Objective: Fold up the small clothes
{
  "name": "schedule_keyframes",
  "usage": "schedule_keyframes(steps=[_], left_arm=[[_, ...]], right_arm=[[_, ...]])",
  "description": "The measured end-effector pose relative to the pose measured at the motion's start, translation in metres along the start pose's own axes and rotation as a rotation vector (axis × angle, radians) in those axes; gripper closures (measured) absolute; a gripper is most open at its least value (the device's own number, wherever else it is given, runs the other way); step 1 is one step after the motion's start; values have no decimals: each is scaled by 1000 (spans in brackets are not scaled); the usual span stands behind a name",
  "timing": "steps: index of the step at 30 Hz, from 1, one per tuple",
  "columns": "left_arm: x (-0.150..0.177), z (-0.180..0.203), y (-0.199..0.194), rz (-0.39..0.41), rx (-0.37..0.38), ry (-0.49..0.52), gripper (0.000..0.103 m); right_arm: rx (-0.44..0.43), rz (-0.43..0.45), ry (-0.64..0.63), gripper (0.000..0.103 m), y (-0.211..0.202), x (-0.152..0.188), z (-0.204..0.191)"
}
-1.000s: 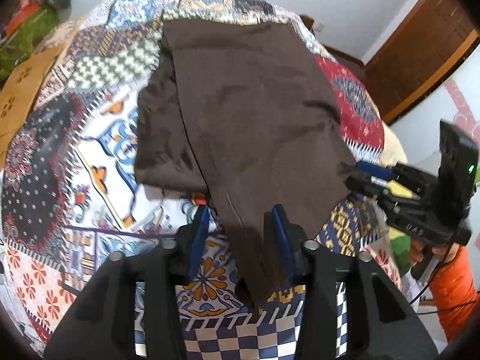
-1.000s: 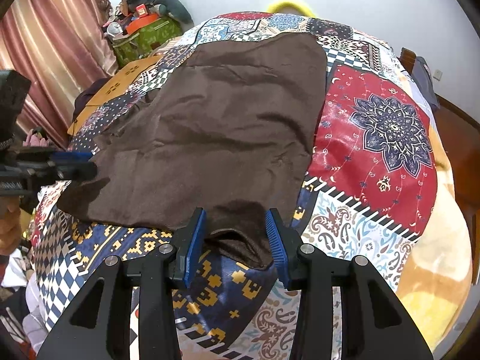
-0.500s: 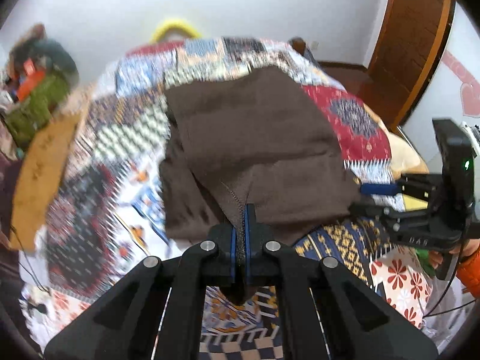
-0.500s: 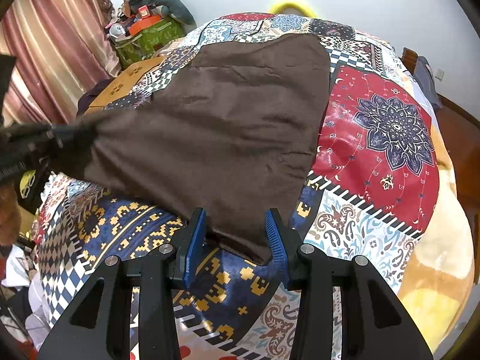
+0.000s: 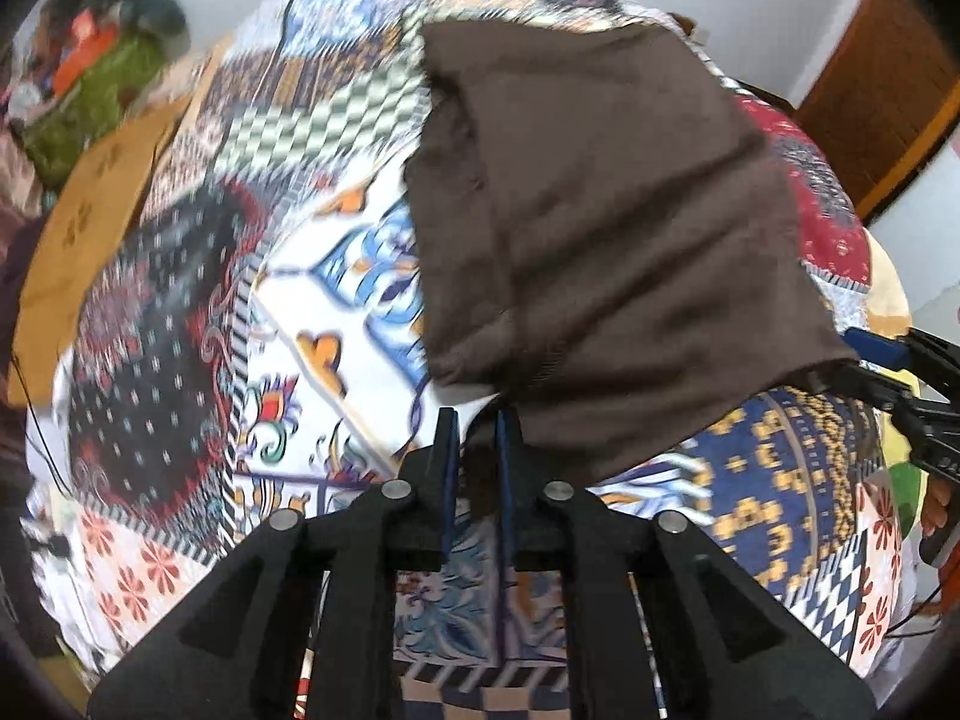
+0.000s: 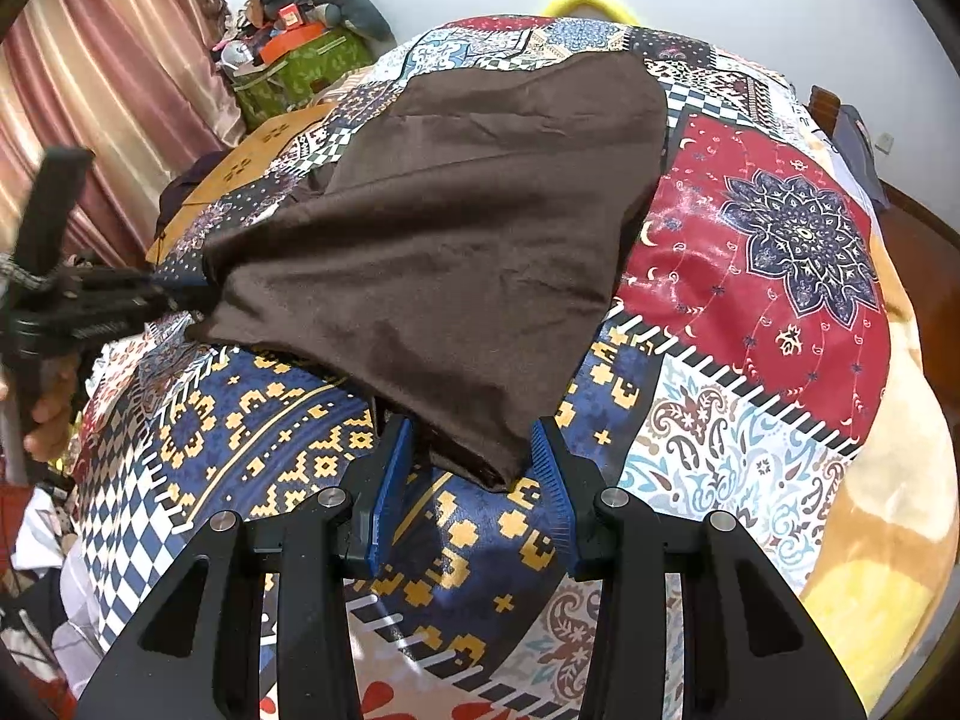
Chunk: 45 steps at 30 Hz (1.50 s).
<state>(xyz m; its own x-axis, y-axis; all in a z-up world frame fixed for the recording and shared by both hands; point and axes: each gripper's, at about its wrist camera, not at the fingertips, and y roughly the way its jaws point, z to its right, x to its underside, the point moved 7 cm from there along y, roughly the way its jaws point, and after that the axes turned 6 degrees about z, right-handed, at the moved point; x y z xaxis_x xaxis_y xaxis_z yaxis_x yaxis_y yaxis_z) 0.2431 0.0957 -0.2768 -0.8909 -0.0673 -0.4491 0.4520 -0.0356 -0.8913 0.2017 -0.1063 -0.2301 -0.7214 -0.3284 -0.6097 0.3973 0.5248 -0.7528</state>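
Patchwork quilt (image 6: 750, 276) below, left gripper (image 5: 478, 438) pinching brown cloth (image 6: 456, 252) corner, jaws just eased slightly, right gripper (image 6: 474, 468) agape around lower-centre edge.

My left tool (image 5: 478, 441) pinches a corner of the brown cloth (image 5: 600, 228), its jaws having just eased slightly apart. The cloth drapes across the patchwork bed cover (image 5: 180, 312). My right tool (image 5: 888, 360) sits at its far edge.
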Motion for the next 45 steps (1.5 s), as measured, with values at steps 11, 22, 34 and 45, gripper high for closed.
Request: schedule_keyframes(steps=[11, 22, 34, 45], left_arm=[[-60, -12, -31, 132, 59, -67, 73], [-95, 5, 56, -27, 124, -93, 73], [-129, 0, 28, 180, 54, -65, 99], [-105, -24, 21, 110, -52, -44, 94]], right_arm=[[7, 64, 50, 65, -1, -25, 13], [14, 2, 6, 63, 24, -9, 11], [10, 6, -16, 62, 24, -4, 11], [22, 19, -6, 62, 7, -13, 8]])
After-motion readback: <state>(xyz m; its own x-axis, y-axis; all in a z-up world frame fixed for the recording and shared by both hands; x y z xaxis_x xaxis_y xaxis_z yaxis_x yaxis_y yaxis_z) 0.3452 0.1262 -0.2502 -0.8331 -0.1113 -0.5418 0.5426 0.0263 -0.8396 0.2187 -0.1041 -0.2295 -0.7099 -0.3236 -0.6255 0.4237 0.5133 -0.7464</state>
